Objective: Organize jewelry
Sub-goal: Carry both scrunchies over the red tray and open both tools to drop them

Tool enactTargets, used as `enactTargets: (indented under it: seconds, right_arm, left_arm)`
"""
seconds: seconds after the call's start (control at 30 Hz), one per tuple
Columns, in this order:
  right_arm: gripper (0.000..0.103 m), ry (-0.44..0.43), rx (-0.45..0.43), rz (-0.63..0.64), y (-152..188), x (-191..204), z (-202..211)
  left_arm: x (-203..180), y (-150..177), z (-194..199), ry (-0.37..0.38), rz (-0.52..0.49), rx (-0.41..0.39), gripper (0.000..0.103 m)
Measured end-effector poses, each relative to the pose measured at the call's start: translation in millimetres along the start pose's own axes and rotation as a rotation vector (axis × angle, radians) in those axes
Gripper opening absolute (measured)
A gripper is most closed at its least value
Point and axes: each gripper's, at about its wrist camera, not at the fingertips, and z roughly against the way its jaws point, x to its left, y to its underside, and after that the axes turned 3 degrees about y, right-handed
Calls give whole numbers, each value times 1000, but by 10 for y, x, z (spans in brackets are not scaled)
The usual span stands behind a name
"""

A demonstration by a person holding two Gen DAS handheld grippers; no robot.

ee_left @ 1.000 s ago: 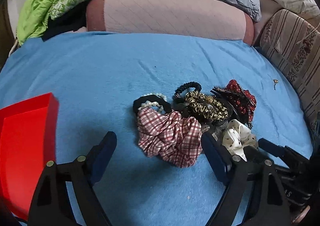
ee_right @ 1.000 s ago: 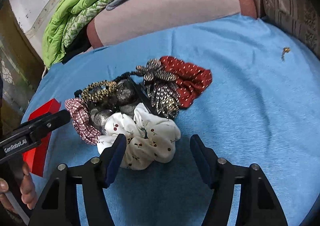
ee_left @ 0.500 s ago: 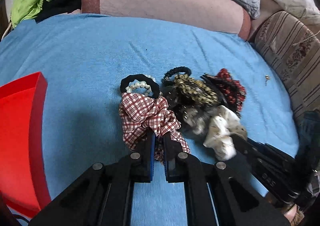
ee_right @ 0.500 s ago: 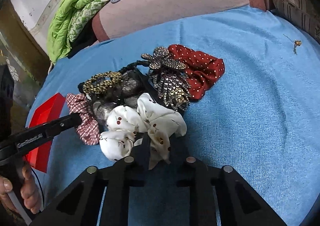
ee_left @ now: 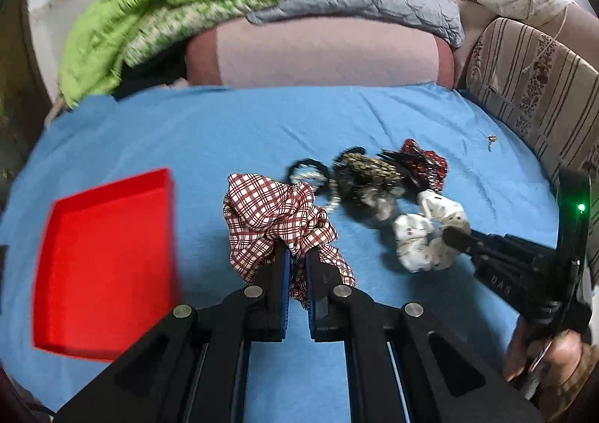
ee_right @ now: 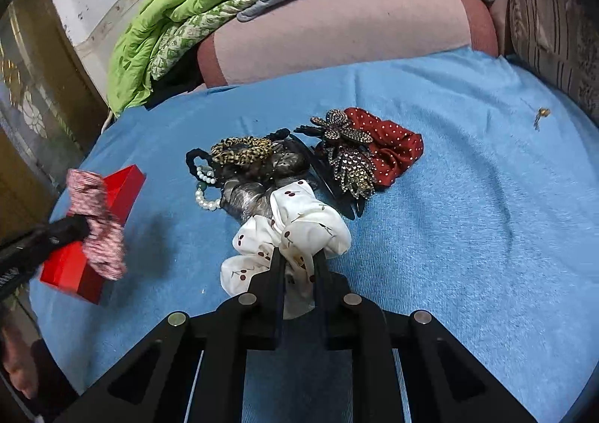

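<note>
Left tongs [ee_left: 295,258] clamped on the red plaid scrunchie [ee_left: 273,213], held just right of the red tray [ee_left: 105,265] over the blue bed sheet [ee_left: 224,130]. Right tongs [ee_right: 297,262] clamped on the white cherry-print scrunchie [ee_right: 299,220] at the near edge of the pile. Leopard scrunchie [ee_right: 239,151], pearl bracelet [ee_right: 206,194], rhinestone clips [ee_right: 346,153] and red dotted scrunchie [ee_right: 393,149] lie bunched on the sheet

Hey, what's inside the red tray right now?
The red tray shows only bare red floor in the left wrist view. Its near-right corner is blurred, and in the right wrist view the plaid scrunchie covers part of it.
</note>
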Motion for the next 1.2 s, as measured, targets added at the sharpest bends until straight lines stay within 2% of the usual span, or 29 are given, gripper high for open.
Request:
enactTargets:
  seconds: [0.13, 0.2, 0.4, 0.6, 0.77, 1.03, 1.1, 1.2]
  right_arm:
    - [15, 62, -7, 47, 68, 145, 66]
    - [15, 63, -12, 53, 91, 217, 133]
    - [15, 4, -5, 81, 105, 606, 256]
    - [15, -89, 37, 99, -92, 1142, 165]
    - [15, -162, 70, 107, -342, 1663, -53]
    - [15, -230, 122, 150, -711, 2451, -661]
    - [15, -227, 134, 180, -778, 2626, -831]
    - [15, -210, 151, 231, -830, 2862, -1091]
  left_arm:
    - [232, 87, 268, -78, -39, -52, 7]
    - [380, 124, 357, -108, -46, -67, 7]
    - [928, 149, 341, -147, 25, -58, 8]
    - [1601, 120, 113, -211, 146, -25, 9]
    - [2165, 11, -172, -213, 266, 12, 9]
    - [2690, -12, -581, -243, 316, 61, 9]
    - [2801, 8, -665, -241, 326, 94, 9]
    - [2893, -10, -708, -261, 323, 94, 9]
